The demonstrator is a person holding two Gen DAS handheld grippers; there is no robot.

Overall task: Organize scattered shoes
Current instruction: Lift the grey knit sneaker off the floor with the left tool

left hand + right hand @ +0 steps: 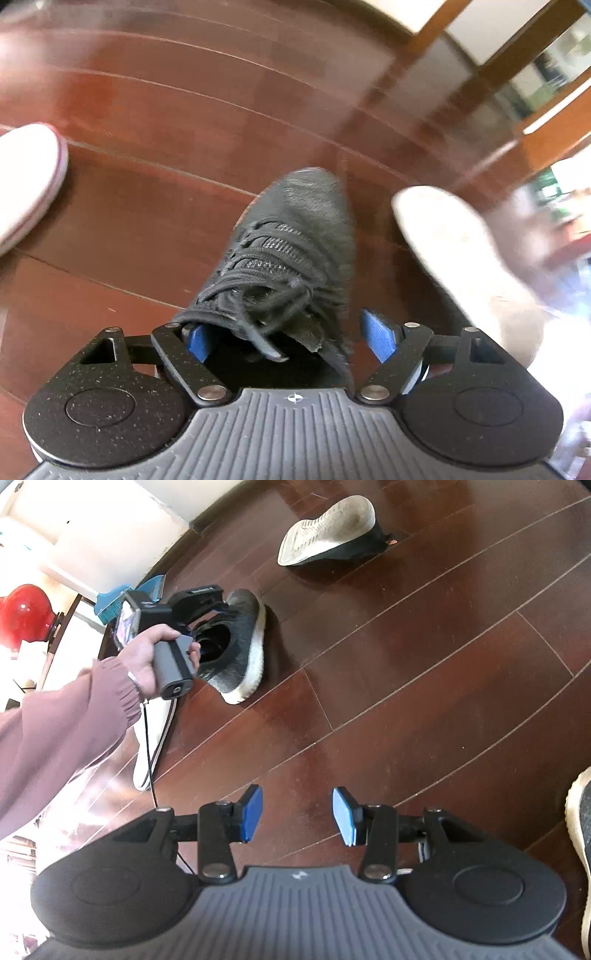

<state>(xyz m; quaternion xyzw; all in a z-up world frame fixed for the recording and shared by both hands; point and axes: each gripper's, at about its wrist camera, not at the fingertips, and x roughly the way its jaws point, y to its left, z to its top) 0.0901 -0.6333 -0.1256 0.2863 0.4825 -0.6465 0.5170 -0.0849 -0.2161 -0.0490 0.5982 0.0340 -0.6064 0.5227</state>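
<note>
The left hand-held gripper (290,338) stands wide around the collar of a dark grey knit sneaker (291,251). Its left blue pad (197,341) sits inside the shoe's opening, while the right pad (380,336) stands just outside the collar; whether either presses the fabric I cannot tell. In the right wrist view this shoe sits upper left of centre on the wooden floor (424,672), with a person's hand (147,661) on the gripper handle. The right hand-held gripper (297,818) is spread wide, holding nothing, above bare floor. Four shoes show there: the grasped sneaker, one tipped sole-up (328,530) at top, a white one (155,734) at left, and a grey one (581,849) at the right edge.
</note>
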